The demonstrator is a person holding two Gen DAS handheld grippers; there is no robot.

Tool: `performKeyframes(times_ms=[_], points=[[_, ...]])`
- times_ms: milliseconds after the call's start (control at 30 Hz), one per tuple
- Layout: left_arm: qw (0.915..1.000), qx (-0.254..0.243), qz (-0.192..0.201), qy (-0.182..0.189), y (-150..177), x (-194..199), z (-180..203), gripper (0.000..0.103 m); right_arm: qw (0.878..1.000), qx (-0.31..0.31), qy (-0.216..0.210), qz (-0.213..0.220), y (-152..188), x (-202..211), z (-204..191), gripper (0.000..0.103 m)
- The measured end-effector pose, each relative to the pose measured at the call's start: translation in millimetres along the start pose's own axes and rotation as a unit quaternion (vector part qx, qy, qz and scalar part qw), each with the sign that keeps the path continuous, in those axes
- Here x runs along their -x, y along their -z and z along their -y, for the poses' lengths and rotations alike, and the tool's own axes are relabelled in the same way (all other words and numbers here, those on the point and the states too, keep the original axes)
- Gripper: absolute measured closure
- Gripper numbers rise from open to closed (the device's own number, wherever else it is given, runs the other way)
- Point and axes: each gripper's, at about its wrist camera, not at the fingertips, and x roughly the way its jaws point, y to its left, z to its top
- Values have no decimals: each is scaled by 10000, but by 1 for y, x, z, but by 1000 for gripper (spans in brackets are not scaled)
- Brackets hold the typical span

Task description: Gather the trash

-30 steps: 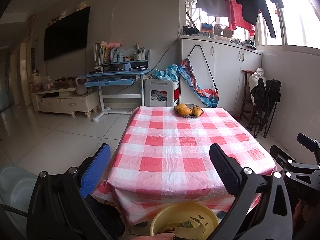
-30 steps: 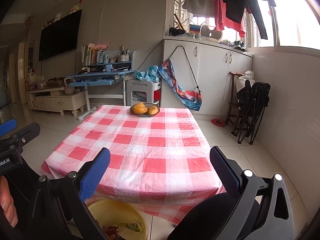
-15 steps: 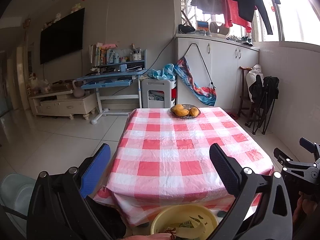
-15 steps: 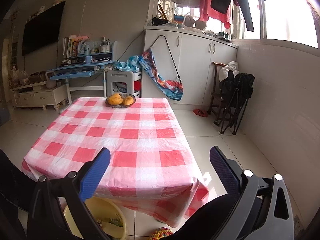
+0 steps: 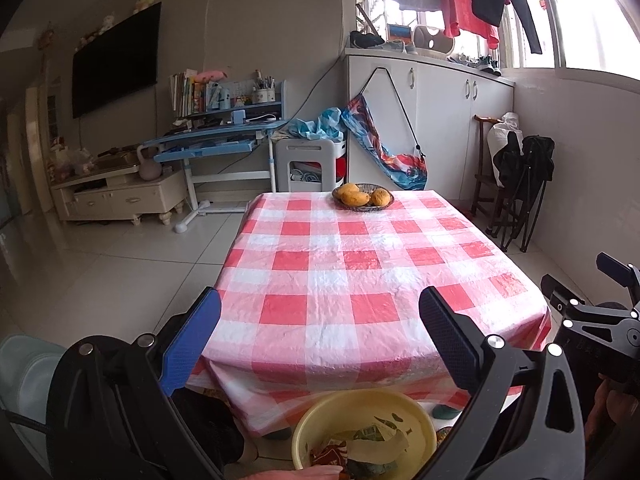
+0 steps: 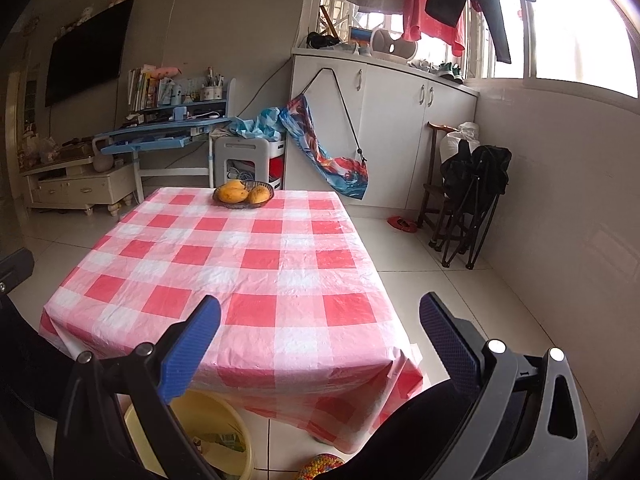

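Left wrist view, items by size:

1. Bench under a red-and-white checked plastic cloth [image 5: 352, 280]: fills the centre; its top shows no loose scraps.
2. Round pale-yellow plastic basin [image 5: 316, 420]: on the tiled floor at 6 o'clock, just below the bench's near edge; also at 7 o'clock in the right wrist view [image 6: 200, 416]. It holds the trash, crumpled paper and wrappers [image 5: 372, 444].
3. Left gripper [image 5: 320, 344]: black frame, blue and black pads, jaws spread wide with nothing between them, hovering over the basin.
4. Right gripper [image 6: 320, 344]: jaws equally wide, nothing held, aimed across the bench; its frame shows at 3 o'clock in the left wrist view.
5. Dark shallow woven bowl of yellow-orange mangoes [image 5: 363, 196]: at 12 o'clock on the bench's far edge, well apart from both grippers. Fruit, judged not trash.
6. Small multicoloured crocheted object [image 6: 320, 465]: on the floor at 6 o'clock, right wrist view, partly hidden; nature unclear.

Step in hand, as judged: collection looks near its end, the scraps already in the basin. Next move calls for scanning the floor around the bench for strays.
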Motion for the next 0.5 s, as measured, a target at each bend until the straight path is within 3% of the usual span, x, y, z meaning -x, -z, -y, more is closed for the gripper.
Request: performKeyframes(times_ms=[500], points=[[9999,-112,-38,-4,5,-4,5,7,9998,175,-26,-38,1,-3,-5,8]])
